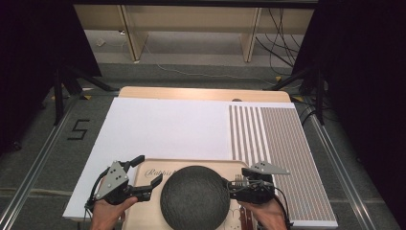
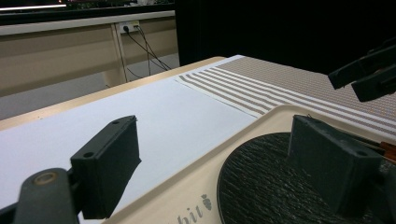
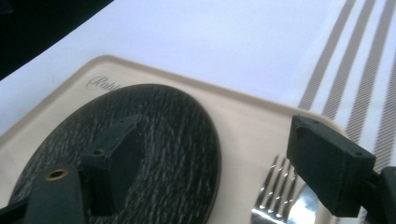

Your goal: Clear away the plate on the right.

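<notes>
A beige tray (image 1: 201,162) with cursive lettering lies at the near edge of the table. On it sits a round, dark, textured plate (image 1: 195,202). My left gripper (image 1: 146,176) is at the plate's left side, open, one jaw over the white sheet and the other over the plate (image 2: 271,186), nothing between them. At the plate's right side my right gripper (image 1: 237,181) stands open a little above the tray (image 3: 243,126). One of its jaws hangs over the plate (image 3: 154,121), the other over a metal fork (image 3: 275,196) that lies on the tray.
A white sheet (image 1: 167,124) covers the table's left and middle. A brown-and-white striped placemat (image 1: 282,143) covers the right. The wooden table edge (image 1: 201,93) shows at the back, with floor, cables and furniture legs beyond.
</notes>
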Demonstrator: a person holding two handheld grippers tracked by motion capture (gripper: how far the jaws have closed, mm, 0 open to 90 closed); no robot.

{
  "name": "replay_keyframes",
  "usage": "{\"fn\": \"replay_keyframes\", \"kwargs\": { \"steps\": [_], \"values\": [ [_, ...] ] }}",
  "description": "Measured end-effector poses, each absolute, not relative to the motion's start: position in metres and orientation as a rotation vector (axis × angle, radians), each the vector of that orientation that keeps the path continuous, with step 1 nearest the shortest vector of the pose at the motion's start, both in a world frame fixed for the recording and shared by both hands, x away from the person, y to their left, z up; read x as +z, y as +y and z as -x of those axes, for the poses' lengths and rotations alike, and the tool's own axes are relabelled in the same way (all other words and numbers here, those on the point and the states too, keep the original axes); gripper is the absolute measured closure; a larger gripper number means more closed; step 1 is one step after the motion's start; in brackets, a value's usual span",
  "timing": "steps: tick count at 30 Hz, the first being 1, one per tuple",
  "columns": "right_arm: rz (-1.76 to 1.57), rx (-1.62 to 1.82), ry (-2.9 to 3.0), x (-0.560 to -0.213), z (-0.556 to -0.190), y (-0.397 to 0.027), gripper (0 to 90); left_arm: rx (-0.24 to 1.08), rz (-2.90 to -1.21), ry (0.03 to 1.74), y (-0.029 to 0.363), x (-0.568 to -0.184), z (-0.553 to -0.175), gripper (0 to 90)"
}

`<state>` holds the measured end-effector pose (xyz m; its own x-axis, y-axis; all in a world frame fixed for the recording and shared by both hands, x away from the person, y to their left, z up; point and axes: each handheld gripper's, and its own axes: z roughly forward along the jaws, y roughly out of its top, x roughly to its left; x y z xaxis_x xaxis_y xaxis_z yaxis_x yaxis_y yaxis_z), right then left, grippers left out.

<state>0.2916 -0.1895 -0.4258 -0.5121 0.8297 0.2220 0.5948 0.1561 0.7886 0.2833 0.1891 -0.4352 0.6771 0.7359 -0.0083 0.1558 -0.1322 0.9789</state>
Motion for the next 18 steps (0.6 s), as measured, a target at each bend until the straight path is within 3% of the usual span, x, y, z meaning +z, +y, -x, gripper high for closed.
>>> {"fn": "replay_keyframes", "kwargs": {
  "steps": [18],
  "values": [
    [-1.241,1.301,2.051,-0.413,-0.281,-0.205,18.3,0.579,-1.653,0.742,0.190,-0.436,-0.283,16.1]
  ]
}}
